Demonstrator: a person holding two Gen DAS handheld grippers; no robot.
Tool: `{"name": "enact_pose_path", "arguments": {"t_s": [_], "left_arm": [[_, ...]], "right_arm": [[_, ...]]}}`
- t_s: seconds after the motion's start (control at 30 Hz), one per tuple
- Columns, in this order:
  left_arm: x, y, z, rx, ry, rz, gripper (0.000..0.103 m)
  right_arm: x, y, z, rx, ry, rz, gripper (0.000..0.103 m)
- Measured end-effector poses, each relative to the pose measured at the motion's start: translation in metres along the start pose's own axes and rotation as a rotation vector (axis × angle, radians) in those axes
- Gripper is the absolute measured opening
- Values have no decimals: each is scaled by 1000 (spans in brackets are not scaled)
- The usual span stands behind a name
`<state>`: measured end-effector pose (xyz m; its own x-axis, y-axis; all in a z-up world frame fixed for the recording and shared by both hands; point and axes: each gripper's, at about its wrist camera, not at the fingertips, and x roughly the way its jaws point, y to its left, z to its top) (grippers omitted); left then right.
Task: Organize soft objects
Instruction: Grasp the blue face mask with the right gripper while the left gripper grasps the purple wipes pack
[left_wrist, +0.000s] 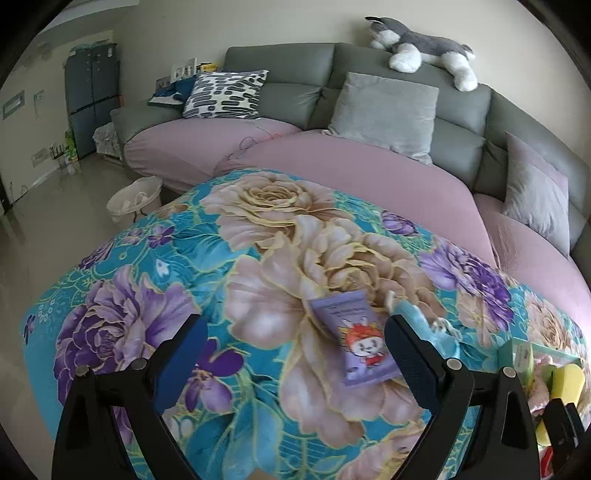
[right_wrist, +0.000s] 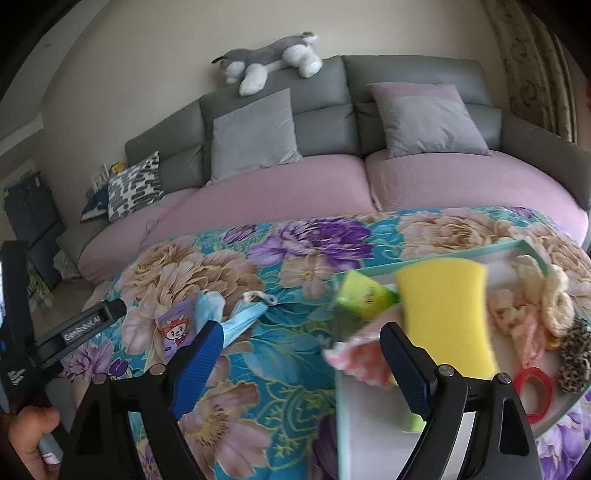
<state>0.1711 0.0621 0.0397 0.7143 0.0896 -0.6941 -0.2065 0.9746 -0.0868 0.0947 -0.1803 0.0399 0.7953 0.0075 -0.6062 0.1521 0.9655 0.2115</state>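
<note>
From the left wrist, the left gripper (left_wrist: 295, 354) is seen with jaws spread wide, holding nothing, above a floral blanket (left_wrist: 258, 236); a purple packet (left_wrist: 356, 347) lies between the fingers.

From the right wrist, the right gripper (right_wrist: 301, 363) is likewise released, and a yellow sponge (right_wrist: 445, 314) is seen, blurred, over the tray (right_wrist: 461, 254) on the blanket.

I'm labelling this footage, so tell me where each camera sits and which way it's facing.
Left wrist: on the left gripper, jaws open, facing the floral blanket, purple packet and sofa.
Right wrist: on the right gripper, jaws open, over the tray and yellow sponge; the left gripper shows too.
Shared: blanket, packet, sofa, plush husky.
</note>
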Motion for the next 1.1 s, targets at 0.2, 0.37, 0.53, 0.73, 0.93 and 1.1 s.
{"name": "enact_pose_path", "arguments": {"t_s": [0.2, 0.37, 0.53, 0.73, 0.93, 1.1], "left_arm": [[6, 20, 3, -30, 7, 31, 97], [16, 25, 1, -30, 24, 25, 97], [31, 27, -2, -40, 46, 23, 97], [52, 31, -4, -83, 85, 3, 97], [74, 30, -3, -118, 137, -54, 97], [85, 25, 0, -143, 161, -106, 97]], "right_arm": [[24, 24, -3, -16, 37, 28, 89], [36, 40, -8, -45, 69, 24, 89], [47, 48, -11, -52, 93, 27, 89], [67, 57, -10, -63, 129, 53, 89], [108, 57, -18, -19, 233, 106, 82], [127, 58, -18, 21, 257, 146, 78]]}}
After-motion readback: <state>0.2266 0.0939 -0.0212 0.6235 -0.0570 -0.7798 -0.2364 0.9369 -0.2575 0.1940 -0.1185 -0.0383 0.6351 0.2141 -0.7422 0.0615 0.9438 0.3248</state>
